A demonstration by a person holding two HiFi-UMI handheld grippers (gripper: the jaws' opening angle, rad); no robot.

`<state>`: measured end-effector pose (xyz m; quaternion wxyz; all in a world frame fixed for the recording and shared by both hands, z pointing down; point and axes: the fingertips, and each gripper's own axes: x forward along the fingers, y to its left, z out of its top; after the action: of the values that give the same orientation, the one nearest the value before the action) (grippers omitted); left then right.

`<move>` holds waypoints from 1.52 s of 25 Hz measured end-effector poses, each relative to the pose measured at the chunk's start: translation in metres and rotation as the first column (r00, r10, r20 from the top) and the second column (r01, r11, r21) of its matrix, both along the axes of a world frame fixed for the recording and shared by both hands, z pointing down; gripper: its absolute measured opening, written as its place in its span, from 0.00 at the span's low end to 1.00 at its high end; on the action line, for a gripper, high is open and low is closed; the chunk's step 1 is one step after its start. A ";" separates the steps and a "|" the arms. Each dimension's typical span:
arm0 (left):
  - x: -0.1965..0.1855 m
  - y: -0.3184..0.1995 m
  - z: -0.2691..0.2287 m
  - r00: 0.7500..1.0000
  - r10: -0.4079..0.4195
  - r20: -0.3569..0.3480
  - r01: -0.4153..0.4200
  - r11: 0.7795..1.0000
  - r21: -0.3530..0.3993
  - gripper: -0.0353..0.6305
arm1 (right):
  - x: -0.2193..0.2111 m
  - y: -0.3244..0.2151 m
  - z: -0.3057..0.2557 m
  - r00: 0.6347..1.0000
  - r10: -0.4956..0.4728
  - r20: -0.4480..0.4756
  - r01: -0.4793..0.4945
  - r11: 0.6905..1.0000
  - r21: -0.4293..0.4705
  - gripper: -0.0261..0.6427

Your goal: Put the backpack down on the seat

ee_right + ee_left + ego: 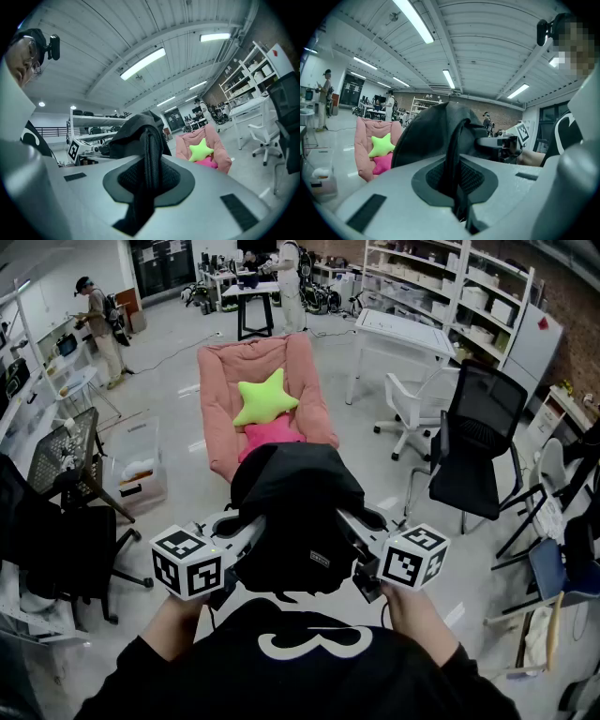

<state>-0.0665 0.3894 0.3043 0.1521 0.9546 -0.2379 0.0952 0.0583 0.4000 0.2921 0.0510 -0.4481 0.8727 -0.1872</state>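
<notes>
Nearest you, your left gripper and right gripper each have their jaws pinched shut on a black strap, one on either side, so the backpack hangs level between them, clear of the floor. Farther out at 12 o'clock stands the pink seat, with a star cushion lying on it.

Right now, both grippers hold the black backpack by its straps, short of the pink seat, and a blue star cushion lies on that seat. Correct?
No: the head view shows the star cushion is yellow-green, not blue. The rest stands: the left gripper and right gripper each clamp a strap of the backpack, short of the pink seat.
</notes>
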 end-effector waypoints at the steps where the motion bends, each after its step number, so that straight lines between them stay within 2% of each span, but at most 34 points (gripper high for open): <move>1: 0.001 0.000 0.001 1.000 -0.001 -0.001 0.001 1.000 0.001 0.07 | 0.001 0.000 0.001 1.000 -0.001 -0.001 0.001 1.000 0.002 0.11; 6: 0.008 -0.008 0.006 1.000 -0.004 -0.004 0.004 1.000 -0.002 0.07 | 0.008 -0.006 0.005 1.000 0.003 0.000 -0.003 1.000 0.002 0.11; 12: 0.011 -0.029 0.022 1.000 -0.004 -0.013 0.003 0.999 -0.041 0.07 | 0.010 -0.026 0.020 1.000 -0.014 0.002 0.014 1.000 -0.001 0.11; 20: 0.023 -0.082 0.055 1.000 0.017 0.008 -0.016 0.995 -0.103 0.07 | 0.023 -0.076 0.054 1.000 0.018 0.025 -0.016 0.997 -0.076 0.11; 29: 0.040 -0.183 0.079 0.999 0.037 0.010 -0.034 0.981 -0.191 0.07 | 0.039 -0.175 0.078 0.998 0.044 0.038 -0.037 0.986 -0.160 0.11; 38: 0.049 -0.341 0.114 0.999 0.044 0.013 -0.038 0.952 -0.303 0.07 | 0.048 -0.331 0.110 0.998 0.042 0.045 -0.030 0.966 -0.256 0.11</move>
<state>-0.0174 0.0483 0.4188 0.2923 0.9237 -0.2021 0.1432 0.1060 0.0688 0.4026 0.0180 -0.4619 0.8314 -0.3083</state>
